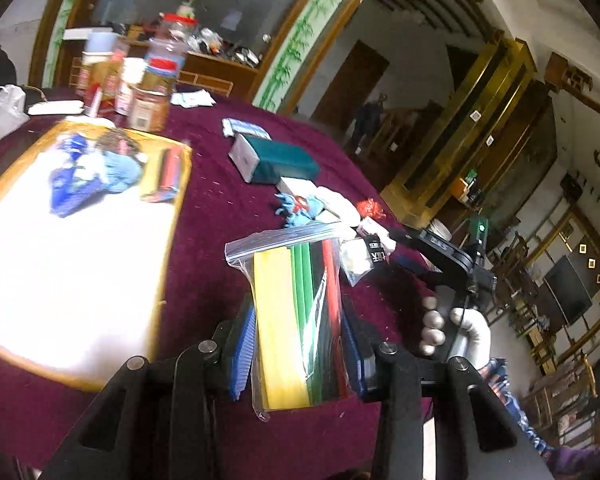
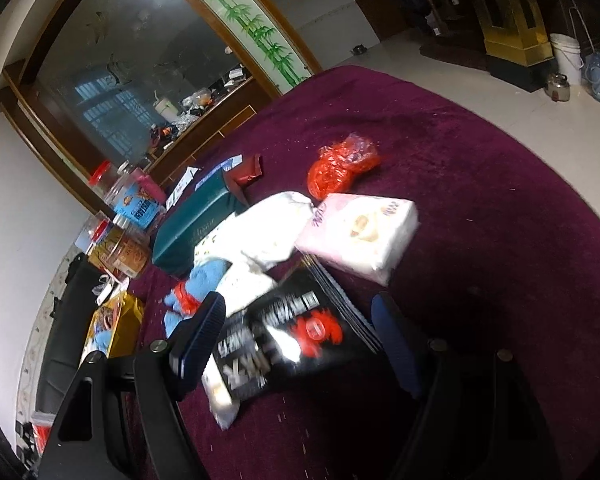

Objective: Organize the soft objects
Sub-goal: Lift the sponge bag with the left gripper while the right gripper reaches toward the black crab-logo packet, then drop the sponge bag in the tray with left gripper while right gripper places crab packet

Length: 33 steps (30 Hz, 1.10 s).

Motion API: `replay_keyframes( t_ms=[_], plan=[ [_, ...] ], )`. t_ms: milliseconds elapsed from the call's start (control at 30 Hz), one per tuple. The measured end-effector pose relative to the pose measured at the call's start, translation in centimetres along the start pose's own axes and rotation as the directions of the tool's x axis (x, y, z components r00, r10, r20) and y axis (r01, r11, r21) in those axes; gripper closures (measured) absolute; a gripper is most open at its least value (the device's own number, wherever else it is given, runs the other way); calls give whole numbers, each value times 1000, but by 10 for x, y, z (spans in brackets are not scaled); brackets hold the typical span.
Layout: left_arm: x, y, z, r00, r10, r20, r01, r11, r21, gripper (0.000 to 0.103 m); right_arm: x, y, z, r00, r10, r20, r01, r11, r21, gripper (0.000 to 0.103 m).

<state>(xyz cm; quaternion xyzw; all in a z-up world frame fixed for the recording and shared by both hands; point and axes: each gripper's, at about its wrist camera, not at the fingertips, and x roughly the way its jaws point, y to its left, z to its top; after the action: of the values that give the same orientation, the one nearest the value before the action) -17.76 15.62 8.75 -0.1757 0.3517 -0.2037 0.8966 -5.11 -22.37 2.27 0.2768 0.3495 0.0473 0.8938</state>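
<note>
The left tongs (image 1: 300, 344) hold a clear zip-top plastic bag of yellow, green, black and red sheets (image 1: 296, 320), clamped low on the bag between the blue ribbed pads so that most of it stands up and free above the dark red velvet tabletop (image 1: 220, 184). To the far left lies a white tray with a yellow rim (image 1: 172, 236), already carrying a heap of blue cloth (image 1: 92, 176) and a red packet, and it looks the likely place for this bag. To do the step well, carry the bag level over the rim, lower it until its bottom edge rests on a bare white part of the tray, then let go, so that it does not flop onto the cloth. The right tongs (image 2: 300, 344) stand wide and empty over a glossy black packet with red and white print (image 2: 284, 340), near a pink-and-white tissue pack (image 2: 360, 232); keep them clear of the left hand's path.
</note>
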Motion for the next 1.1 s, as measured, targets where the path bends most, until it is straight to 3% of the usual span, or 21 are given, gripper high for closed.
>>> replay_keyframes(
  t_ms=[100, 200, 367, 533, 600, 633, 733, 933, 1100],
  plan=[
    [-18, 10, -8, 1000, 3, 26, -3, 1000, -7, 62, -20, -2, -6, 1000, -11, -14, 12, 1000, 8, 28],
    [-22, 25, -14, 999, -19, 44, 21, 999, -46, 62, -34, -2, -13, 998, 29, -61, -25, 998, 58, 28],
    [-34, 44, -22, 998, -15, 56, 20, 996, -92, 62, -11, 21, -24, 976, 95, -197, -71, 990, 125, 28],
    [-60, 62, -27, 995, 23, 94, -10, 992, -129, 62, 24, 40, -18, 978, -11, -210, 46, 986, 161, 29],
    [-66, 67, -29, 994, 34, 105, -19, 990, -139, 62, 33, 39, -15, 978, -30, -208, 72, 977, 199, 52],
    [-68, 71, -30, 993, 38, 109, -22, 989, -147, 62, 35, 37, -15, 979, -34, -203, 80, 972, 221, 58],
    [-67, 81, -32, 993, 51, 106, -33, 986, -166, 62, 38, 28, -16, 983, -15, -185, 64, 963, 261, 64],
    [-57, 102, -23, 996, 57, 73, -39, 974, -221, 62, -4, 40, -21, 993, -20, -118, 34, 992, 118, 64],
    [-42, 121, 5, 989, 150, -6, -148, 960, -236, 62, -31, 79, -20, 991, 74, -116, -75, 997, -4, 64]
  ],
)
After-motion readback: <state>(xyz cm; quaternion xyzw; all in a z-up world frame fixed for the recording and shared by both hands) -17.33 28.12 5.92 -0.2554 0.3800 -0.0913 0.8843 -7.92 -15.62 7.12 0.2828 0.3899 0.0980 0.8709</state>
